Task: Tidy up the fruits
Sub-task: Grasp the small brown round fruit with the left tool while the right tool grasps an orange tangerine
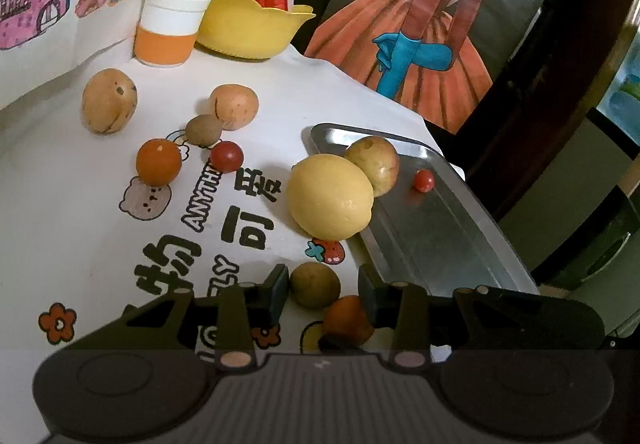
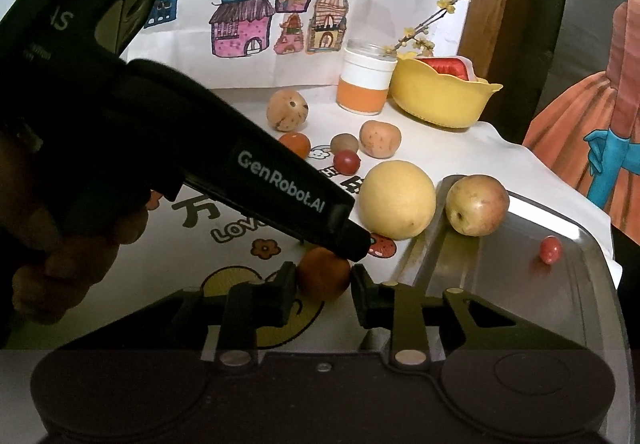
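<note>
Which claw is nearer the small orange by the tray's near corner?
Right. The right claw is open and straddles the small orange, fingers on both sides. The left claw is open just beyond it, around a brown-green fruit, the orange beside its right finger.

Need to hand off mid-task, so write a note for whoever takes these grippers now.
Left hand-held gripper: open, a brown fruit in the gap, not gripped.
Right hand-held gripper: jaws closely flank a small orange; grip unclear.
Done: apple and small tomato in the tray.
To do: yellow fruit beside the tray, plus the rest on the cloth.
</note>
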The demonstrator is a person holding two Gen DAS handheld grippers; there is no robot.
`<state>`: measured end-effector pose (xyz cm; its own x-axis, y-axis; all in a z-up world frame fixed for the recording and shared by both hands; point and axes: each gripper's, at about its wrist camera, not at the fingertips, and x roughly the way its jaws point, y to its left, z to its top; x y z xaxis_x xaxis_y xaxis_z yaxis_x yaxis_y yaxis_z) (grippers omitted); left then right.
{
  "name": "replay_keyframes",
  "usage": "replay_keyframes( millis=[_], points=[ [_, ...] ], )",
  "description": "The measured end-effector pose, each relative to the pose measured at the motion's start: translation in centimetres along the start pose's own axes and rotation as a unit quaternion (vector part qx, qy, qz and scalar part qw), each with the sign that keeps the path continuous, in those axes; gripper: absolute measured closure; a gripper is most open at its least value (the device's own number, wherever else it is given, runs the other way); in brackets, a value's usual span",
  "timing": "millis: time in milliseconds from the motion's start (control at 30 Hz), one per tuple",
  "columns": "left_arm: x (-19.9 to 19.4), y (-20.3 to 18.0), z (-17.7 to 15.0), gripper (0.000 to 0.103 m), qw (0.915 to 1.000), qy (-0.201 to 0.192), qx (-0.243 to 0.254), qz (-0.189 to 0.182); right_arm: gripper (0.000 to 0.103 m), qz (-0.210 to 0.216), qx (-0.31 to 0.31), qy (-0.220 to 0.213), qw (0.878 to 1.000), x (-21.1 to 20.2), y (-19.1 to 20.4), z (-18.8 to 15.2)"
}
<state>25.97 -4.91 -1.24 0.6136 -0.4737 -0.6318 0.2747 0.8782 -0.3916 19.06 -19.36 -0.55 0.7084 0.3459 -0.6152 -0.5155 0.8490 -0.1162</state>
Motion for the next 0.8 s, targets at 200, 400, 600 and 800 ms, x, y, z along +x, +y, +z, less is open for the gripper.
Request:
replay_keyframes(
  millis=[200,400,600,800],
  points=[
    [-0.1,-0.1,0.0,0.067,1.0,0.003,0.001,0.002,0.072,0.005,0.003,0.001,1.0,-0.2,0.0,-0.1],
    [-0.5,0.0,0.0,0.074,0.9999,0.007,-0.008,0.002,0.072,0.011,0.003,-0.003,1.0,-0.5,0.3,-0.3],
    [-0.8,0.3,-0.1,0.074,0.9997,0.012,-0.021,0.001,0.072,0.016,0.003,-0.005,1.0,-0.8,0.5,-0.4],
    [-0.3,0.7,0.2,0.073,0.999,0.023,-0.038,-0.007,0.073,0.018,0.005,-0.005,1.0,-1.1,0.5,-0.5]
  ],
)
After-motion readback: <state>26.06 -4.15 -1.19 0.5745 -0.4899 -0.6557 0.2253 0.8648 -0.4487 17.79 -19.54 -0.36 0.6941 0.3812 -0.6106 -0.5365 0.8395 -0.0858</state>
